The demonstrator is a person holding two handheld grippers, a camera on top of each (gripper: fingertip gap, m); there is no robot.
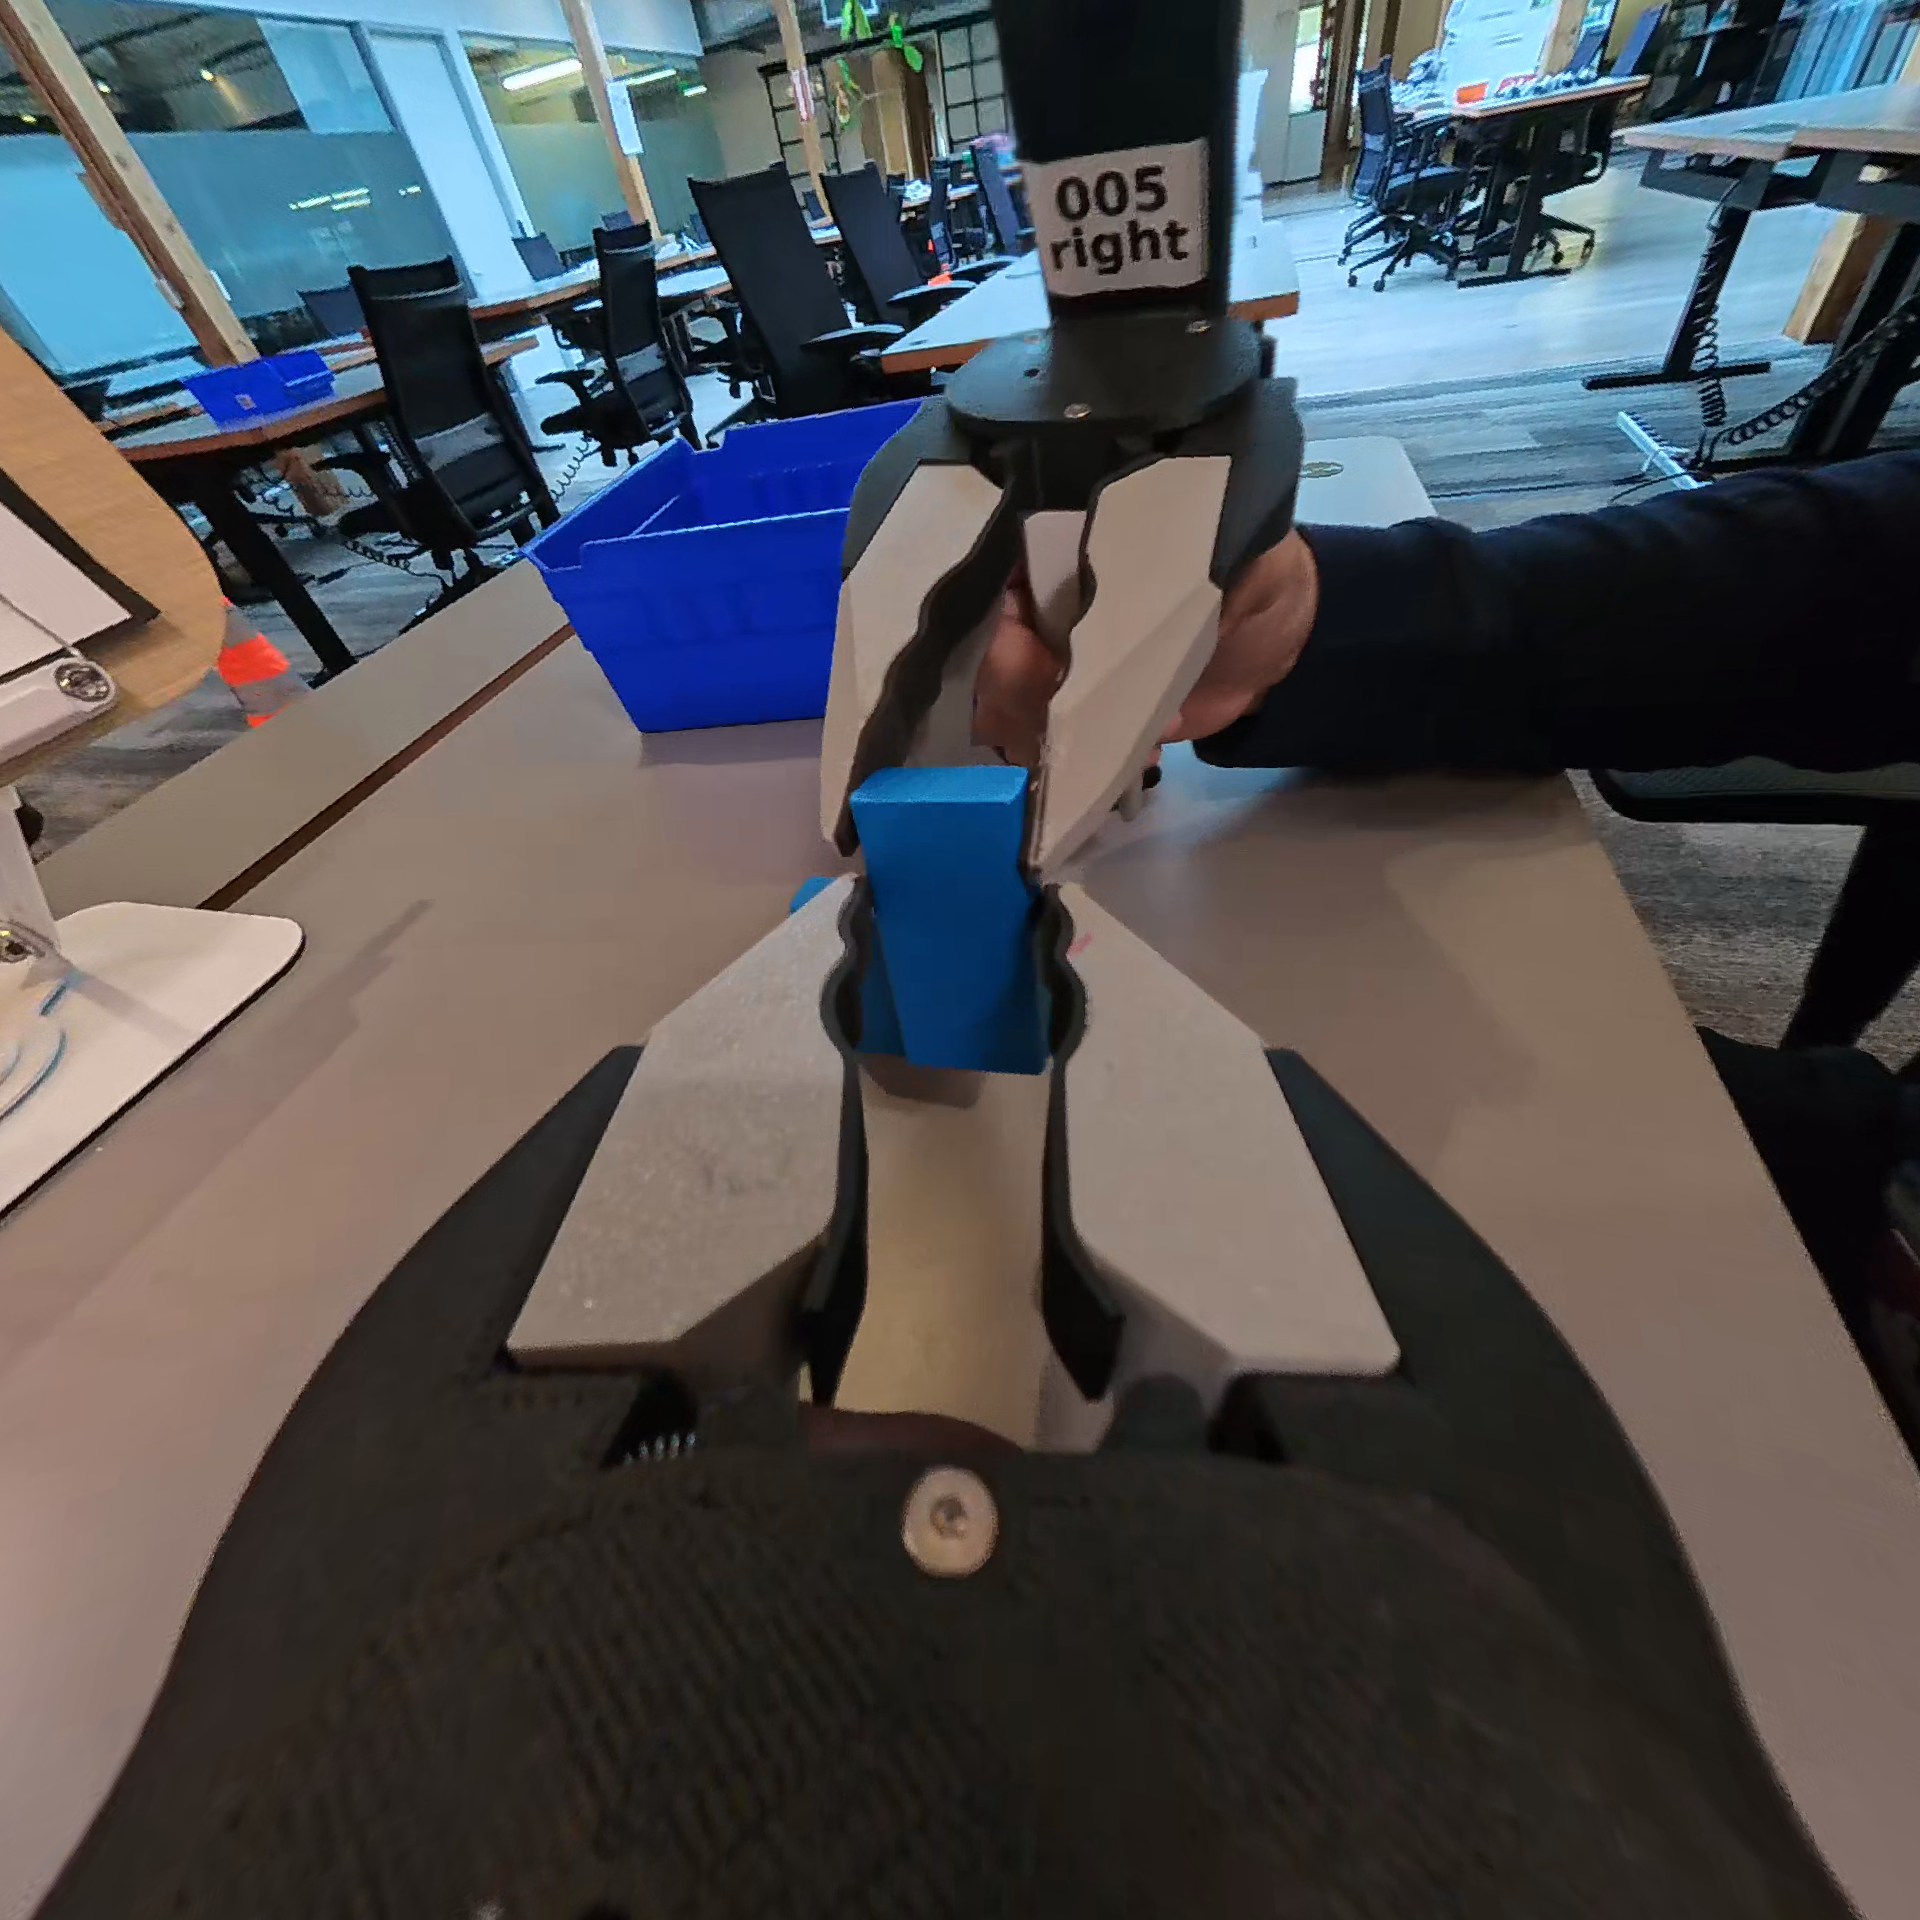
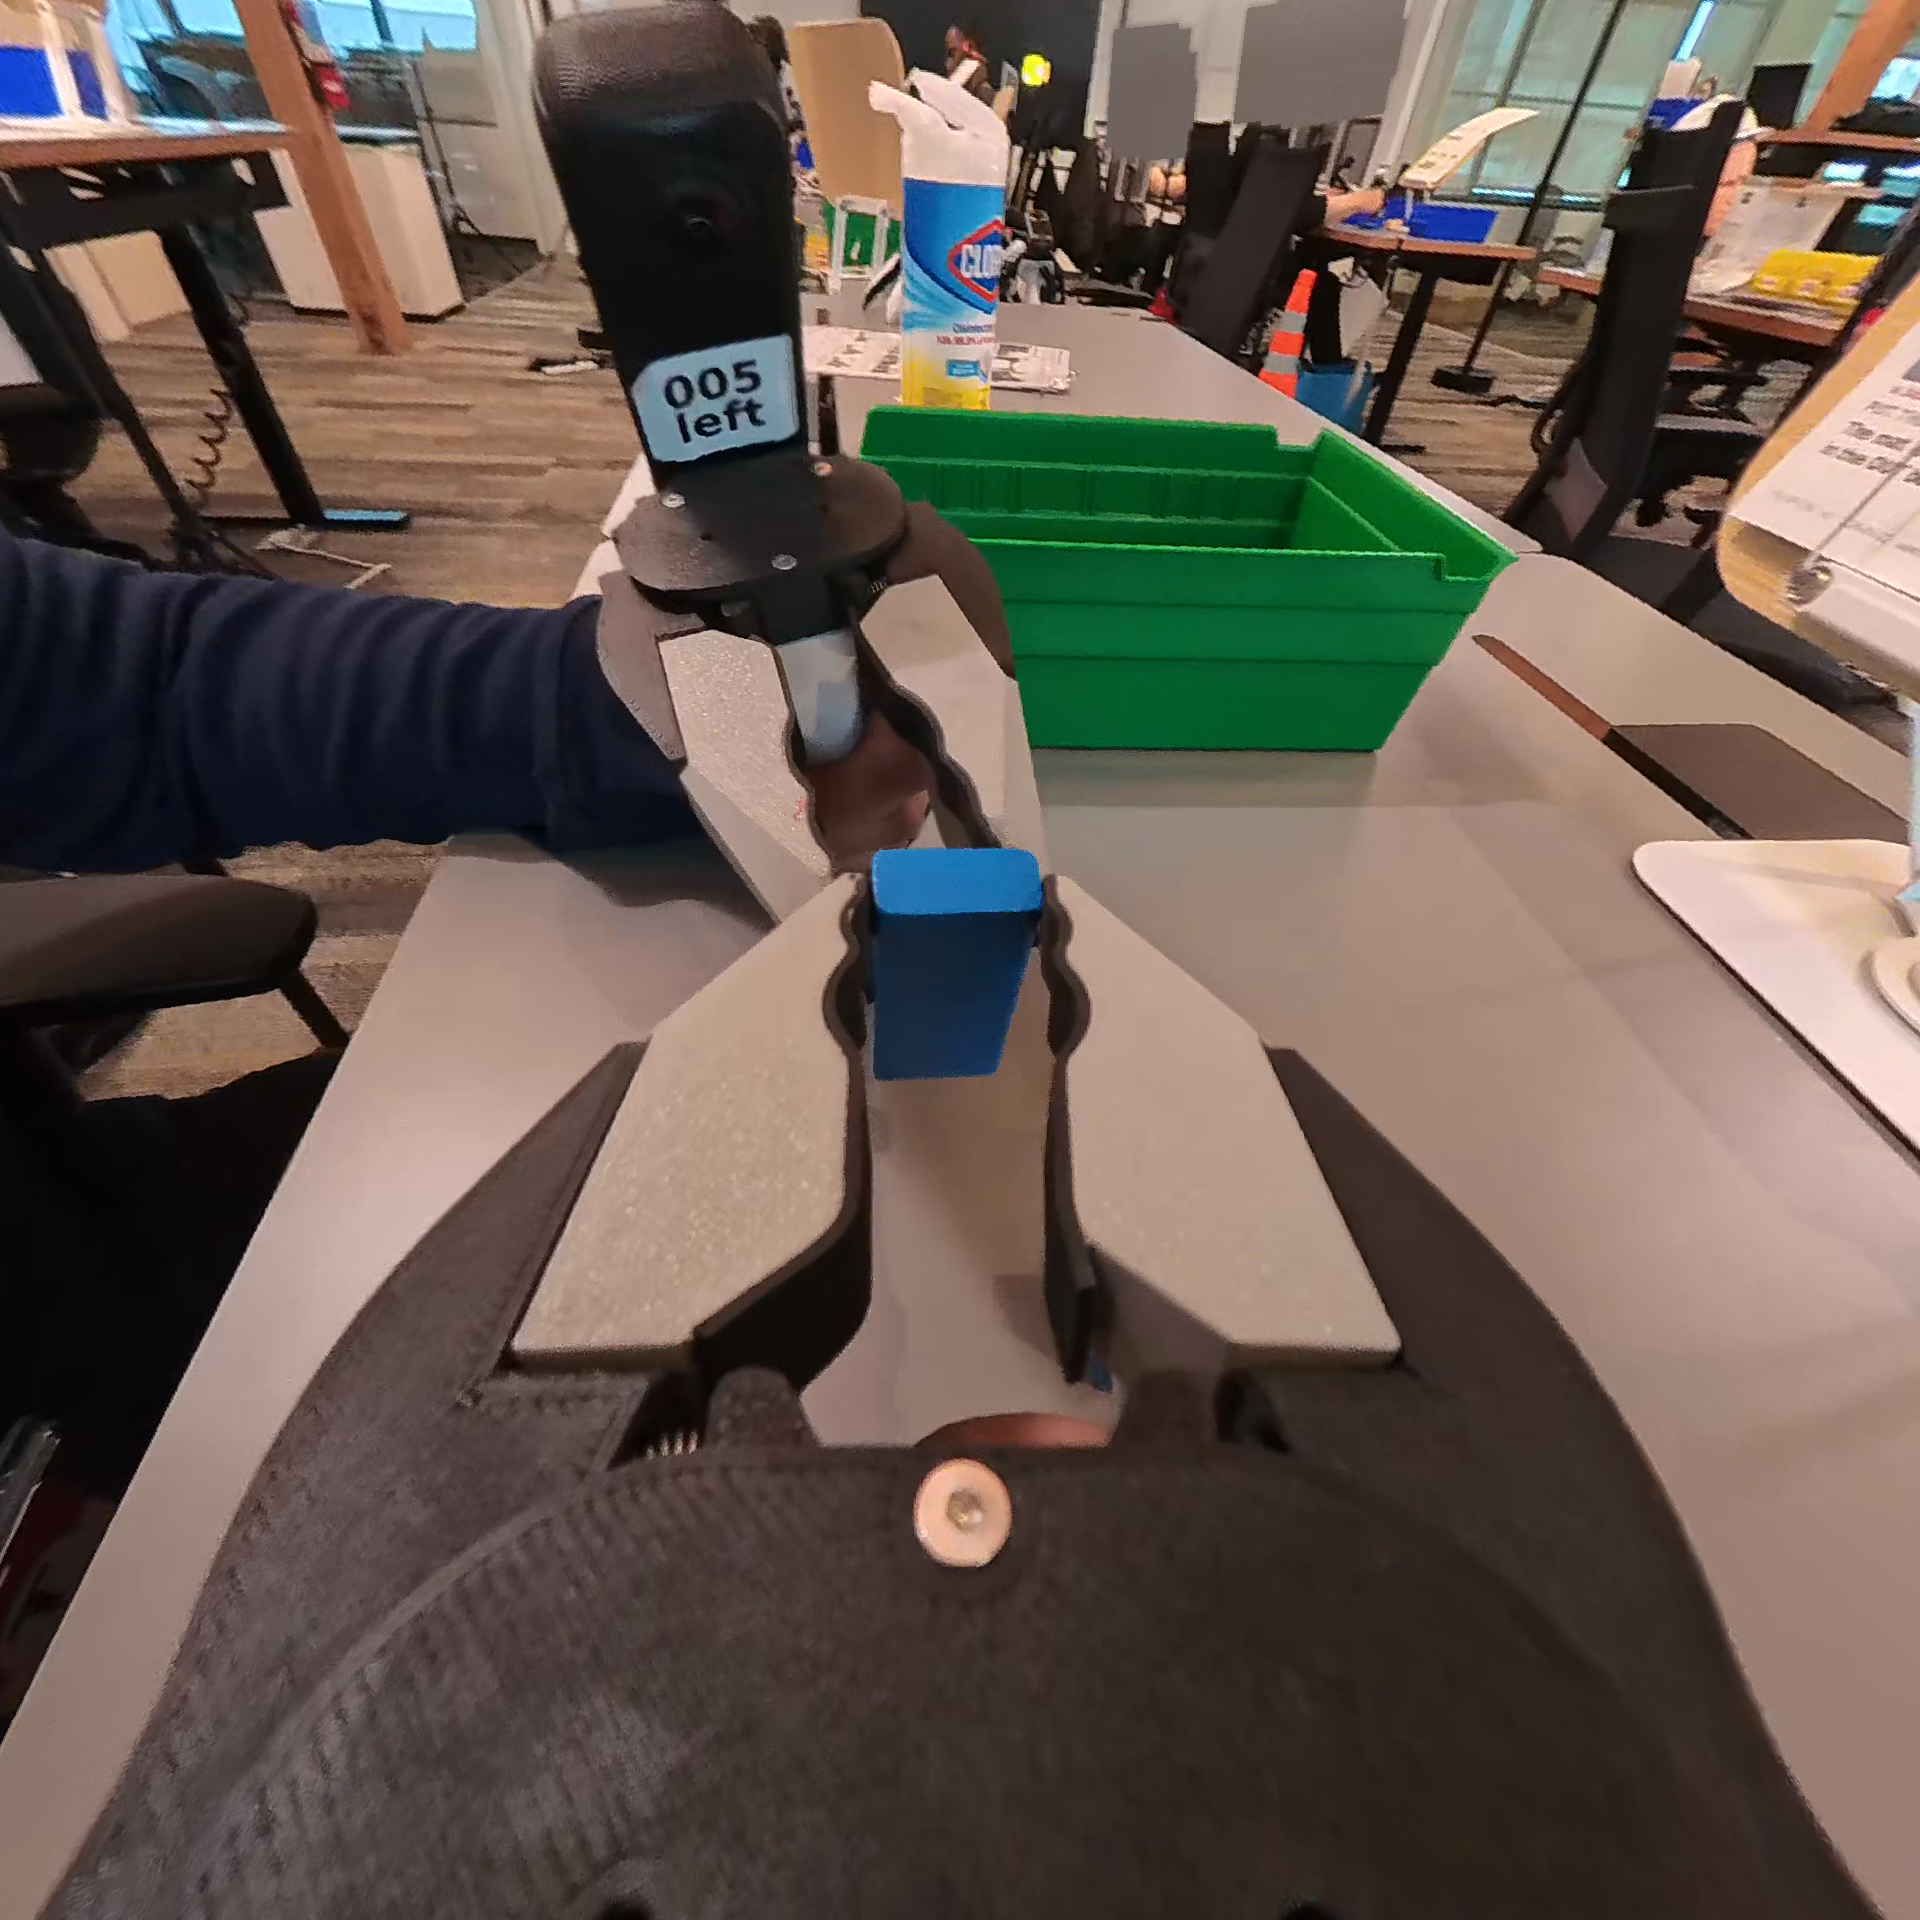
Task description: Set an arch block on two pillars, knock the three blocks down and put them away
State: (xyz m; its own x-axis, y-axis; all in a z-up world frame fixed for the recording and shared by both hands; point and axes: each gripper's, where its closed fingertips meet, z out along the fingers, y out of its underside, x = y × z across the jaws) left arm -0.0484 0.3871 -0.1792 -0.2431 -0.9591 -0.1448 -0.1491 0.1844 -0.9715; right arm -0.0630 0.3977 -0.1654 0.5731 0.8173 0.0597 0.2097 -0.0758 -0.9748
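A blue rectangular block (image 1: 961, 935) stands upright, at or just above the grey table (image 1: 416, 987). My left gripper (image 1: 951, 904) is shut on its lower part. The right gripper (image 1: 935, 831) comes in from the far side, its fingertips on either side of the block's top. In the right wrist view my right gripper (image 2: 951, 894) is shut on a blue block (image 2: 951, 966), with the left gripper (image 2: 920, 847) right behind it. I cannot tell whether this is one block or two back to back. A sliver of blue (image 1: 816, 891) shows beside my left fingertip. No arch block is in view.
A blue bin (image 1: 707, 613) stands behind the blocks in the left wrist view. A green bin (image 2: 1195, 623) stands behind them in the right wrist view, with a wipes canister (image 2: 951, 260) beyond it. A white stand base (image 2: 1787, 935) sits on the table. The tips of both grippers are at nearly the same place.
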